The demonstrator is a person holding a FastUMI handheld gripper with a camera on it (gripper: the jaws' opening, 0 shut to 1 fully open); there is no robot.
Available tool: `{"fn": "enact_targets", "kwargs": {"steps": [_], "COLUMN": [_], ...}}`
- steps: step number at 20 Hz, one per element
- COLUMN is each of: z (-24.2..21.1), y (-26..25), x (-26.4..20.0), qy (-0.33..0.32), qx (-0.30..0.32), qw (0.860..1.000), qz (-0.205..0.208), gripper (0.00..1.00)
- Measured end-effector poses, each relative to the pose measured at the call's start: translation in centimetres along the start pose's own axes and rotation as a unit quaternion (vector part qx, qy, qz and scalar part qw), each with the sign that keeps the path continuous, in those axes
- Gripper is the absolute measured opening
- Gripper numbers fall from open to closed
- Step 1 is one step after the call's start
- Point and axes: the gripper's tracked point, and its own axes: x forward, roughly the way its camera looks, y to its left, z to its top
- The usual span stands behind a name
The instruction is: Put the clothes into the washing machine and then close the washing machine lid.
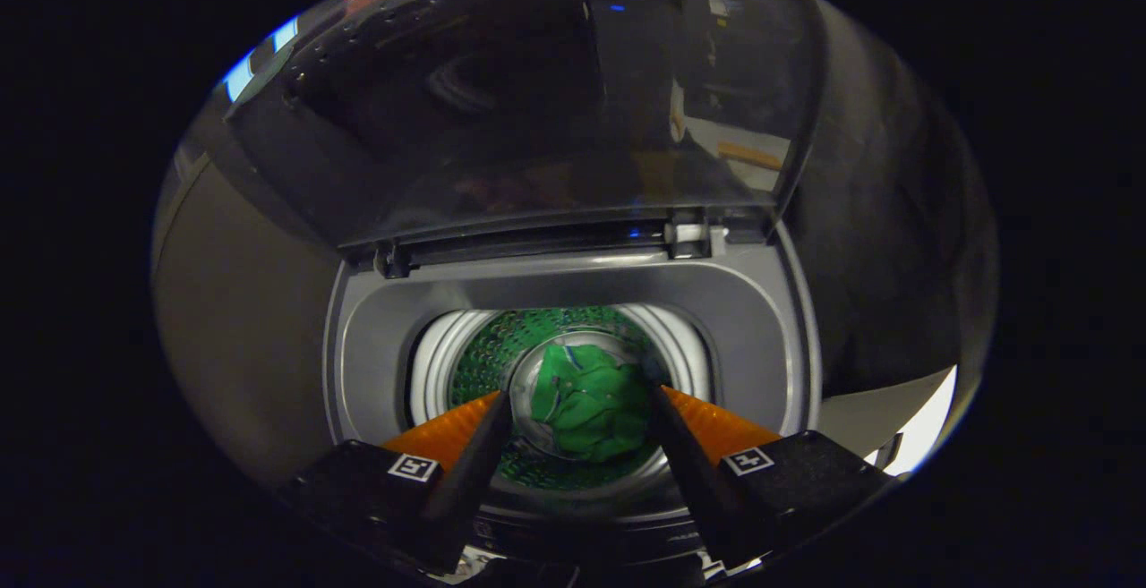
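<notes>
The green clothes [586, 413] lie in the washing machine [573, 297] drum; the hand-held gripper [580, 400] hangs released above; the raised lid [537, 114] could slam if pulled carelessly.

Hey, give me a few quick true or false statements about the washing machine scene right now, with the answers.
1. The washing machine lid stands open. True.
2. The green cloth lies on the floor beside the machine. False: it lies down in the drum.
3. The tongs are clamped on the green cloth. False: their fingers are spread apart above the opening, with the cloth seen between them, further down.
4. The lid is see-through and hinged at the far edge of the opening. True.
5. The drum holds several garments of different colours. False: one green bundle is all that can be made out.
</notes>
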Motion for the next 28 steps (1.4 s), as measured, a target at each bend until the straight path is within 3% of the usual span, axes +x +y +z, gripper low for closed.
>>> {"fn": "enact_targets", "kwargs": {"steps": [4,9,13,17,20,22,26,28], "z": [4.5,12.8,16.9,23.4,26.6,27.6,26.1,26.3], "y": [2.6,5.4,7.0,7.2,6.3,5.3,3.9,4.1], "x": [-4.2,-8.3,-10.5,-12.0,-10.1,-7.7,-3.8,-3.3], "qy": [-0.093,-0.233,-0.286,-0.338,-0.341,-0.321,-0.249,-0.25], "qx": [-0.021,-0.057,-0.083,-0.067,-0.062,-0.06,-0.043,-0.042], "qw": [0.994,0.967,0.951,0.936,0.937,0.945,0.967,0.967], "qz": [0.05,0.084,0.085,0.067,0.044,0.025,0.013,0.012], "gripper": [0.99,0.99,0.99,0.99,0.98,0.98,0.99,0.99]}}
